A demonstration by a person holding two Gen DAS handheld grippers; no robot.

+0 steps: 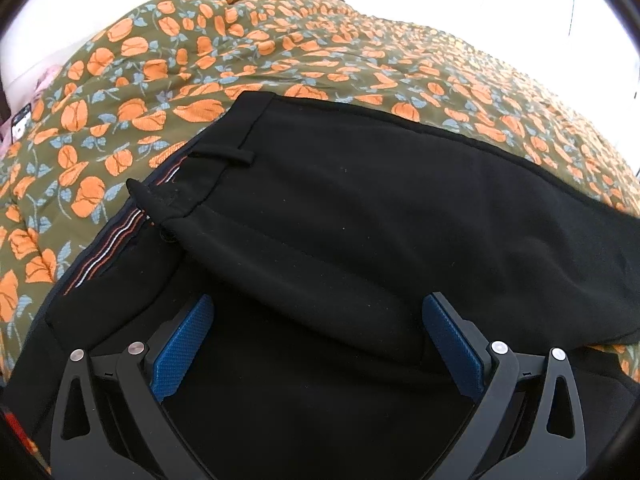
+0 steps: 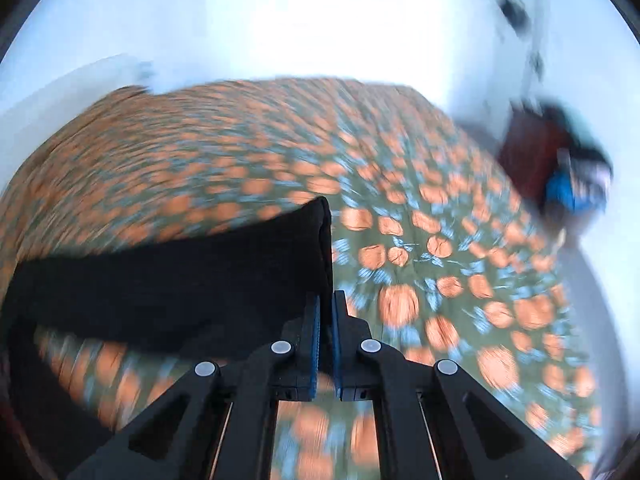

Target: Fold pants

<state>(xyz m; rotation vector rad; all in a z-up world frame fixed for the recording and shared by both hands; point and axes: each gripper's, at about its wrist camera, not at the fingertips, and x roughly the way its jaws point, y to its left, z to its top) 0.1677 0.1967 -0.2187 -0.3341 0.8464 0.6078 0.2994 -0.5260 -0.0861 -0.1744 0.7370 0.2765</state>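
Presently, item 1: black pants (image 1: 360, 208), laid on a bedspread (image 1: 168, 64) w/ olive ground, orange flowers, blue-grey leaves. Waistband (image 1: 224, 148) sits toward upper left in left wrist view, belt loop (image 1: 226, 157) lying across it. Striped inner lining (image 1: 108, 252) (orange/white lines) exposed along the left edge where fabric is turned back. Upper layer of cloth overlaps a lower layer, fold ridge running diagonally thru the frame centre.

Item 2: left gripper (image 1: 316, 328), low over the pants. Jaws spread wide, blue pads (image 1: 180, 348) well apart, nothing between them but the cloth below. Cannot tell if fingertips touch fabric.

Item 3: right gripper (image 2: 326, 308), jaws drawn nearly together w/ a narrow slit between the blue pads (image 2: 314, 344). Pinched on an end edge of the pants (image 2: 180, 276); that end is raised off the bedspread (image 2: 440, 260), cloth trailing away to the left. Right wrist view heavily blurred.

Item 4: pink cloth (image 1: 44, 80) and small dark object (image 1: 20, 124) at far left edge of left wrist view, beside the bedspread; id unclear. Dark red/blue shape (image 2: 560, 168) at upper right of right wrist view, too blurred to id.
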